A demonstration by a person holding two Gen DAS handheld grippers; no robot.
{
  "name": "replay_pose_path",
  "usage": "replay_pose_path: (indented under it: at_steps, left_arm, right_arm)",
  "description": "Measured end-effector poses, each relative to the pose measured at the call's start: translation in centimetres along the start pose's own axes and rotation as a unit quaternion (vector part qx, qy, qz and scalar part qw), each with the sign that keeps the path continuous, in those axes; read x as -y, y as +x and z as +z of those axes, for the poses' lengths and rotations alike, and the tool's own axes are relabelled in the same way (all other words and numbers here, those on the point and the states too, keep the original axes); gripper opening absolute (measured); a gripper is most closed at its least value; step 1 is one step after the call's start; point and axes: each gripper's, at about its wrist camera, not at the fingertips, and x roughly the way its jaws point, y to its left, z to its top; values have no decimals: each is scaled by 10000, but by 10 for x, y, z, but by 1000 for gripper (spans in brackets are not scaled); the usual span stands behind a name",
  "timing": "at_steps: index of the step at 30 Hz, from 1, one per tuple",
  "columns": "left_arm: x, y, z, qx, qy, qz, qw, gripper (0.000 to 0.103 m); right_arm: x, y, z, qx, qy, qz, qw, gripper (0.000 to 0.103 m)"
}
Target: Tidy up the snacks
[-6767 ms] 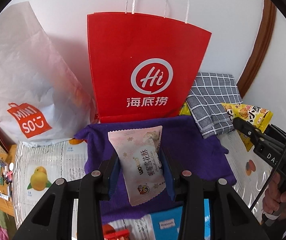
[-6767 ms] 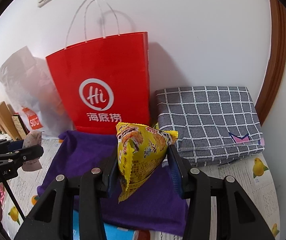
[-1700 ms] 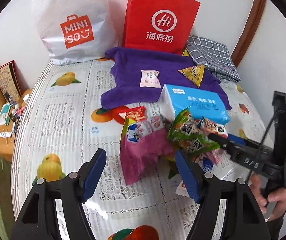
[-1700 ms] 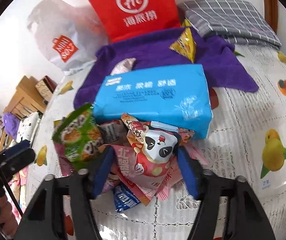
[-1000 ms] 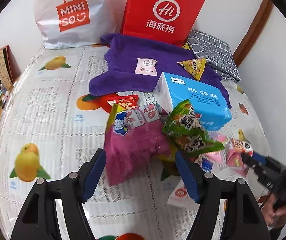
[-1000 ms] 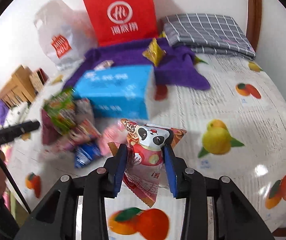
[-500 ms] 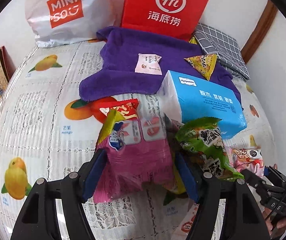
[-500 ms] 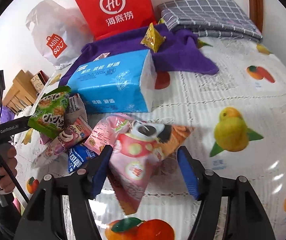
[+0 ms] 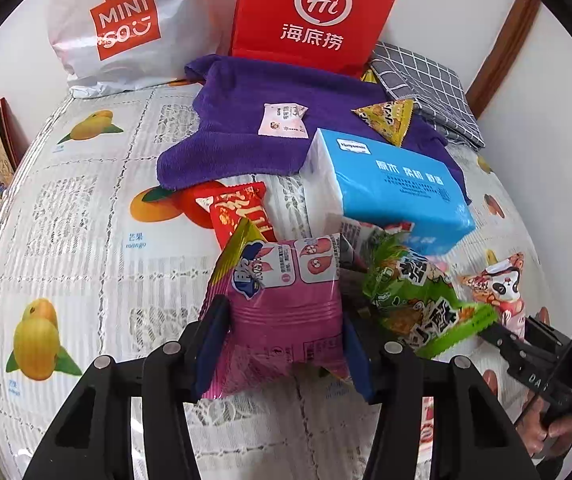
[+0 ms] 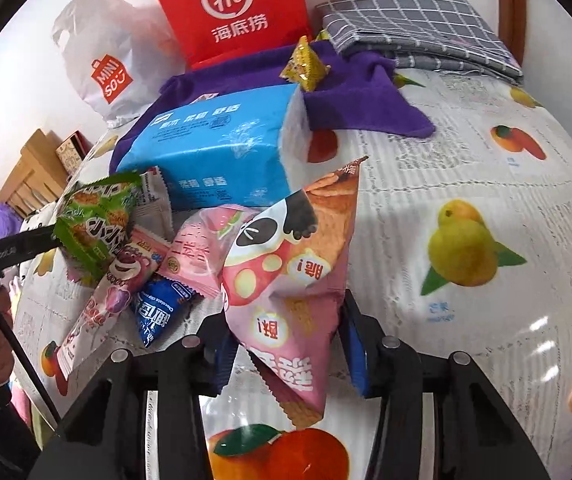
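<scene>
On the fruit-print desk, left tool had just closed on the magenta packet, right tool on the panda packet; both light, crinkly, best pinched mid-body

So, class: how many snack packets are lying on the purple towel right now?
2. A pale pink packet lies near the purple towel middle; a yellow triangular packet lies toward its right, behind the blue tissue pack, which may hide more.
</scene>
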Motion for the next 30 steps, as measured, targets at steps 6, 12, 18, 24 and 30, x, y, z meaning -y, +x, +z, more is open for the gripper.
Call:
replay_pose_path:
  at_steps: [6, 12, 18, 24, 30]
  left_arm:
    - [-1, -17, -3, 124, -1, -25, 9999, 51]
    - [-1, -40, 0, 313, -38, -65, 9995, 51]
    - [10, -61, 4, 487, 123, -96, 9987, 51]
    - [25, -69, 11, 552, 260, -183, 9980, 51]
    - [36, -72, 24, 609, 337, -292, 9971, 51]
  right_arm:
    - [11, -13, -4, 96, 137, -106, 9998, 45]
    - [12, -32, -2, 287, 148, -153, 9994, 45]
    - [0, -47, 2, 434, 56, -105, 9990, 45]
    - [-12, -61, 13, 576, -78, -113, 9982, 45]
    - [-23, -75, 32, 777, -207, -199, 9966, 44]
